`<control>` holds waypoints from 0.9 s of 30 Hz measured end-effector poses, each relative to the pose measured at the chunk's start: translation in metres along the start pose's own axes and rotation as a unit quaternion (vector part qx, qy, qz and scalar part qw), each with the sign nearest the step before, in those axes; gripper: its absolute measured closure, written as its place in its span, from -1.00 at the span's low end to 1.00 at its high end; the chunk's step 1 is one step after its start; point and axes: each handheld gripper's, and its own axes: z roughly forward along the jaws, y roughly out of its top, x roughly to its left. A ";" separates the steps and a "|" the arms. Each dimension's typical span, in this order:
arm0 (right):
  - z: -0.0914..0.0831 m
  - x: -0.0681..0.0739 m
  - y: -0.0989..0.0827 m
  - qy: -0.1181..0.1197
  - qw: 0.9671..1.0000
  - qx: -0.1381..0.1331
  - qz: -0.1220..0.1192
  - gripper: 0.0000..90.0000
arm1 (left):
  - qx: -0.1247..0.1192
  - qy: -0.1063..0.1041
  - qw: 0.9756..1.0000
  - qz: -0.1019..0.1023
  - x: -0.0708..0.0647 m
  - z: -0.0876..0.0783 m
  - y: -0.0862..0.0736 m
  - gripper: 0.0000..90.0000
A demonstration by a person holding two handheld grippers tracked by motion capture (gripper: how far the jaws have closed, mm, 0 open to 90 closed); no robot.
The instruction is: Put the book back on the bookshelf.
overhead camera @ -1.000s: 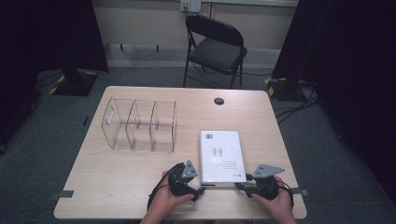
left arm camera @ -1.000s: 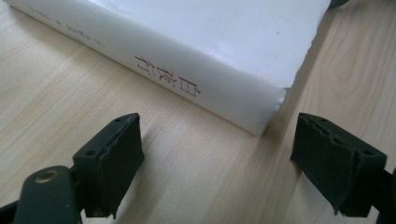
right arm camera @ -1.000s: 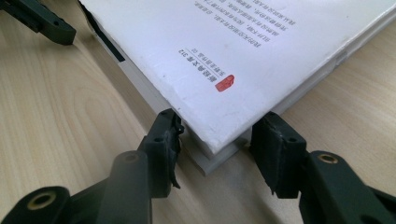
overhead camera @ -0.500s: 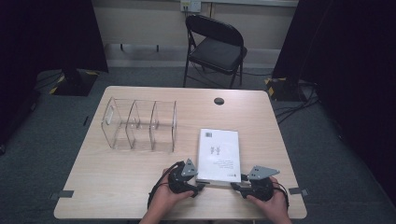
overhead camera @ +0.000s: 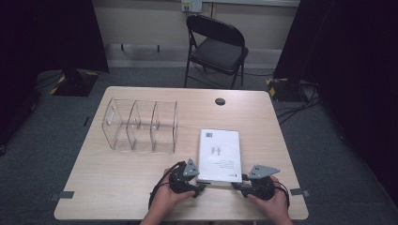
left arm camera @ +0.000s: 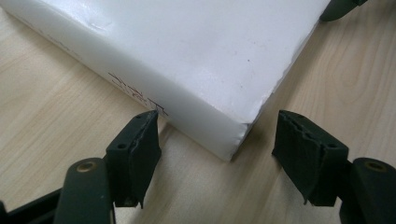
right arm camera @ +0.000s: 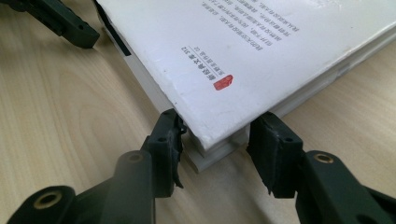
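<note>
A white book (overhead camera: 218,152) lies flat near the table's front edge, with its near end toward the person. My left gripper (overhead camera: 201,186) is at the book's near left corner. In the left gripper view that corner (left arm camera: 233,135) sits between the jaws of my left gripper (left arm camera: 219,149). The jaws have just been closing, but the right pad (left arm camera: 306,154) still stands off the book, so the gripper is open. My right gripper (overhead camera: 236,185) is at the near right corner. In the right gripper view my right gripper (right arm camera: 217,144) has both pads (right arm camera: 170,135) against the book (right arm camera: 243,56).
A clear acrylic organizer (overhead camera: 141,124) with three compartments stands on the table (overhead camera: 117,187) at the left, behind the hands. A round cable hole (overhead camera: 219,101) is near the far edge. A black folding chair (overhead camera: 216,47) stands beyond the table.
My left gripper's jaws have narrowed around the book's near left corner. My right gripper has edged slightly left onto the near right corner. The book has not moved.
</note>
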 end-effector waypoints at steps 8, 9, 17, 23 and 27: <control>-0.003 -0.001 0.007 0.004 1.000 -0.003 -0.006 0.22 | 0.008 0.001 1.000 0.008 0.002 -0.001 0.000 -0.34; -0.003 -0.001 0.007 0.003 1.000 -0.003 -0.006 0.22 | 0.000 0.002 1.000 0.004 0.002 -0.001 -0.002 -0.34; -0.006 0.000 0.015 0.007 1.000 -0.015 -0.006 0.23 | -0.002 0.008 1.000 0.000 0.000 -0.001 -0.002 -0.36; -0.008 -0.002 0.019 0.014 0.999 -0.035 0.005 0.23 | 0.003 0.011 1.000 -0.002 -0.001 0.000 -0.001 -0.39; -0.009 -0.003 0.022 0.014 0.999 -0.044 0.010 0.23 | 0.001 0.013 1.000 -0.005 -0.001 0.000 -0.002 -0.45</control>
